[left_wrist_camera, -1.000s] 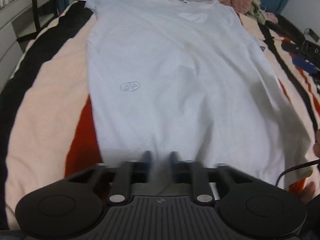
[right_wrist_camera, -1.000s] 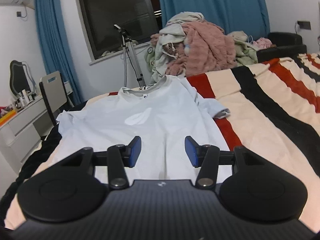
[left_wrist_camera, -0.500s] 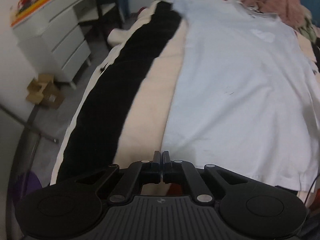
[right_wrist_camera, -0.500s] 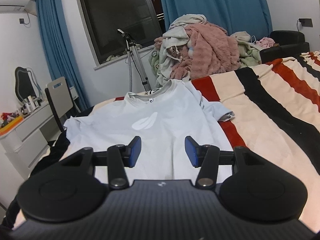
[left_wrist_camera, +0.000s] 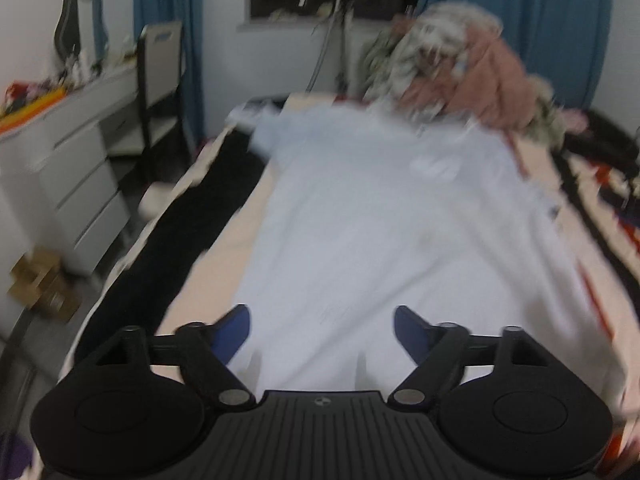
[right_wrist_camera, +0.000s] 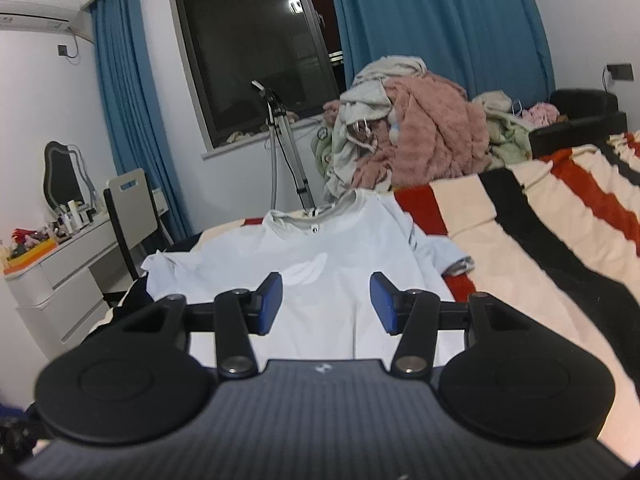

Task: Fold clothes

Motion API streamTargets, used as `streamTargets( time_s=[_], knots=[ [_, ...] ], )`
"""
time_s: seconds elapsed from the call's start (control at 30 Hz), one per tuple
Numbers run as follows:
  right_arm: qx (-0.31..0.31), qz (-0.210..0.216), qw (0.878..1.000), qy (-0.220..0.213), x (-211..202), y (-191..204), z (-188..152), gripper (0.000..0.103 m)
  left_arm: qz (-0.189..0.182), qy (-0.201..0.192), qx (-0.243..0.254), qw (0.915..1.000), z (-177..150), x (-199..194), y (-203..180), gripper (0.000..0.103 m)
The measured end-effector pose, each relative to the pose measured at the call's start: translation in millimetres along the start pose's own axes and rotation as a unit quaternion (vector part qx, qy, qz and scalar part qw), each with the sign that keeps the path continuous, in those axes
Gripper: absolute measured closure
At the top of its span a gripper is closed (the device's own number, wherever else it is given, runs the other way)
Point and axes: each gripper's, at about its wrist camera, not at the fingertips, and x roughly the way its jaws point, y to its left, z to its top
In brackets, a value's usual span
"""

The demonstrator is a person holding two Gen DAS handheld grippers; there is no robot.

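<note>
A pale blue T-shirt (left_wrist_camera: 380, 220) lies spread flat on the striped bed, collar at the far end. It also shows in the right wrist view (right_wrist_camera: 320, 272). My left gripper (left_wrist_camera: 322, 330) is open wide and empty, above the shirt's near hem; this view is blurred by motion. My right gripper (right_wrist_camera: 324, 304) is open and empty, held above the shirt's lower part, pointing toward the collar (right_wrist_camera: 316, 220).
A pile of clothes (right_wrist_camera: 404, 124) with a pink fleece sits at the bed's far end. The striped blanket (right_wrist_camera: 540, 232) stretches to the right. A white dresser (left_wrist_camera: 60, 168), a chair (left_wrist_camera: 160, 64) and a cardboard box (left_wrist_camera: 40, 284) stand left of the bed.
My left gripper, shut half a second ago, has opened wide and swung up and right, back over the shirt's hem. My right gripper has stayed open, rising slightly.
</note>
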Motion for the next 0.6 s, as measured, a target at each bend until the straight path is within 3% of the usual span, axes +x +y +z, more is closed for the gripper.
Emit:
streamTargets(
  time_s=[0.17, 0.3, 0.4, 0.6],
  knots=[
    [-0.016, -0.012, 1.0, -0.011, -1, 1, 1, 0.051, -0.039, -0.071, -0.037, 0.9961, 32, 40, -29, 0.017],
    [-0.025, -0.019, 0.999, -0.013, 3, 1, -1, 0.051, -0.082, -0.122, -0.055, 0.9876, 35, 76, -35, 0.012],
    [-0.029, -0.022, 0.999, -0.012, 9, 1, -4, 0.051, -0.093, -0.14, -0.062, 0.9838, 19, 95, -33, 0.011],
    [-0.025, -0.018, 1.0, 0.001, 24, 2, -8, 0.05, -0.068, -0.133, -0.008, 0.9888, 7, 115, -39, 0.01]
  ],
)
